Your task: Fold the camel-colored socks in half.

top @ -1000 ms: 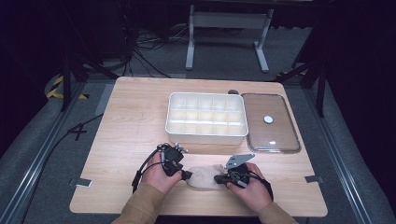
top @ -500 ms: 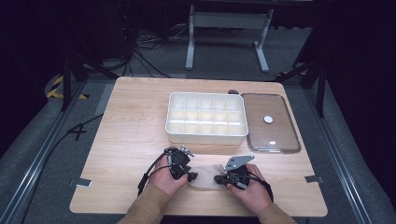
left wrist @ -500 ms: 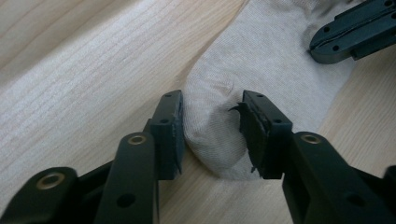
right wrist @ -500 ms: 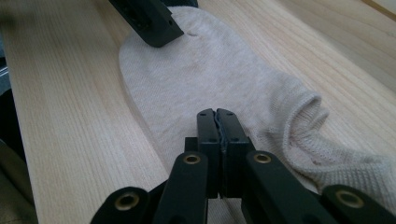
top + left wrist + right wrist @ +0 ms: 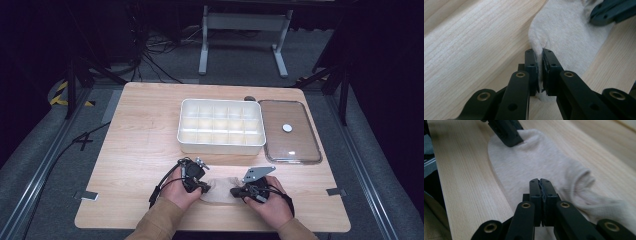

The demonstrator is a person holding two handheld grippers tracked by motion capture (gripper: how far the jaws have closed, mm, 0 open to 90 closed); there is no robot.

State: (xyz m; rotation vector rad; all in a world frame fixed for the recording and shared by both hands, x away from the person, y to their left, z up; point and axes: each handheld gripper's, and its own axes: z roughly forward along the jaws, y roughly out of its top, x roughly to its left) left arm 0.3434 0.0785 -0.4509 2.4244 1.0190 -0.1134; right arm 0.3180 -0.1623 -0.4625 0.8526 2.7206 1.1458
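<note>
Closure of the left gripper (image 5: 539,53) is the change we note: its jaws, wide a second ago, have just been closing and now pinch a fold of the sock (image 5: 571,35). We find the right gripper (image 5: 540,182) clamped on the sock's other end, as before. We see the sock lying flat on the worktop (image 5: 140,130) near its front edge. Beyond stand a white compartment tray (image 5: 221,145) and a clear lid (image 5: 300,145), well apart from both hands.

Right gripper (image 5: 540,180) fingers pinch the sock (image 5: 529,162).
</note>
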